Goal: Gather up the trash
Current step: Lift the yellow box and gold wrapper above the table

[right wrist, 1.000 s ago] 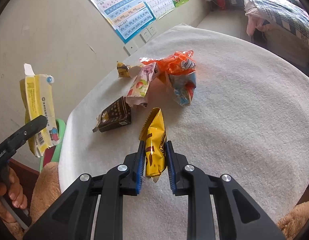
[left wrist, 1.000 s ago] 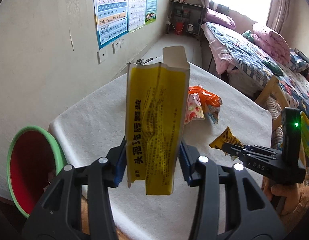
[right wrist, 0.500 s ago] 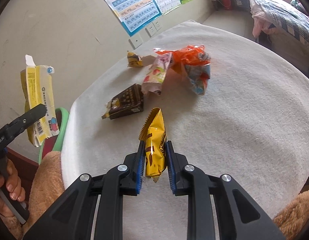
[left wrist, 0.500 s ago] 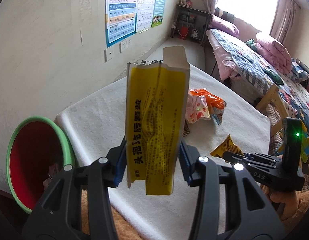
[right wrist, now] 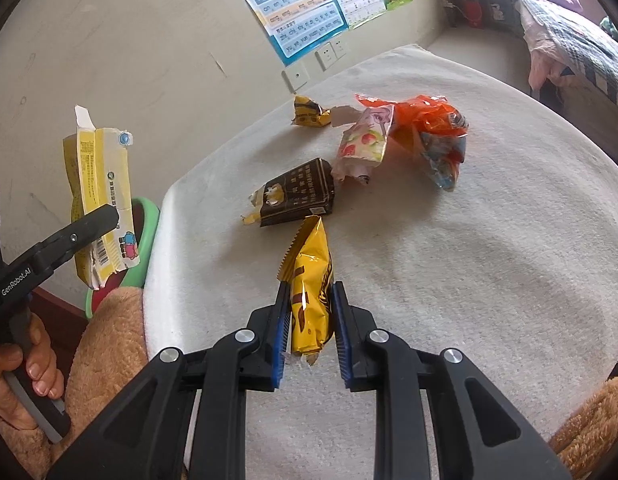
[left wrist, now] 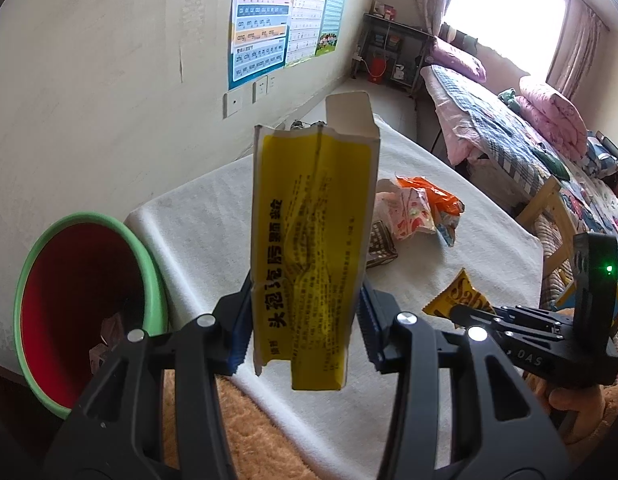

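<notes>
My left gripper (left wrist: pixel 301 324) is shut on a flattened yellow carton (left wrist: pixel 313 232), held upright above the table's near-left corner. The same yellow carton (right wrist: pixel 99 204) shows at the left of the right wrist view. A red bin with a green rim (left wrist: pixel 81 300) stands below and left of it, some trash inside. My right gripper (right wrist: pixel 311 320) is shut on a yellow snack wrapper (right wrist: pixel 309 284), lifted above the white tablecloth (right wrist: pixel 489 260). In the left wrist view that wrapper (left wrist: pixel 457 298) pokes out of the right gripper at the lower right.
On the cloth lie a dark brown box (right wrist: pixel 297 196), a pink strawberry-print wrapper (right wrist: pixel 363 144), an orange wrapper (right wrist: pixel 425 116), a blue wrapper (right wrist: pixel 445 164) and a small yellow wrapper (right wrist: pixel 309 114). A poster-hung wall runs left; a bed (left wrist: pixel 529 132) stands right.
Both grippers have shifted left with their loads. The red bin now sits closer under the left gripper, and the trash pile has slid right in both views.
</notes>
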A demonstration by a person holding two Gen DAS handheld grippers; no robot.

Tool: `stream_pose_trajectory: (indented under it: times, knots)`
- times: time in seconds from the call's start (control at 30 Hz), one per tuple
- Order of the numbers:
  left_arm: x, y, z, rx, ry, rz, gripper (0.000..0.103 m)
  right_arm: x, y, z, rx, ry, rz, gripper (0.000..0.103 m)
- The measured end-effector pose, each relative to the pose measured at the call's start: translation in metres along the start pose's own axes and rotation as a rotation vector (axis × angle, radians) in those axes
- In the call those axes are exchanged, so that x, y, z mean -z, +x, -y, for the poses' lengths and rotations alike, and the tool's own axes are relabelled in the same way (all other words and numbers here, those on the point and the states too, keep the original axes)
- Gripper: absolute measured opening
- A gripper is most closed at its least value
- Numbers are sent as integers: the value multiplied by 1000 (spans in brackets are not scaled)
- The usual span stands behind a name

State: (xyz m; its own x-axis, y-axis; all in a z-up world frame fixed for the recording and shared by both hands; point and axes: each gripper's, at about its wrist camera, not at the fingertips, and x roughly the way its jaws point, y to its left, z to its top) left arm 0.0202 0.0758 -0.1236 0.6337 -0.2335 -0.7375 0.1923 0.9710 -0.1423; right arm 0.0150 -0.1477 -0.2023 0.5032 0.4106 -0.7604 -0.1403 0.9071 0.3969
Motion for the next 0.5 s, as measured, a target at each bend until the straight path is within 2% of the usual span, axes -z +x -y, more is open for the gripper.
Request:
stream_pose_trajectory:
  times: [0.5]
  knots:
    - [8,-6,-29,-33,-46,9,44,-14,-15,-29,-33,-34,35,20]
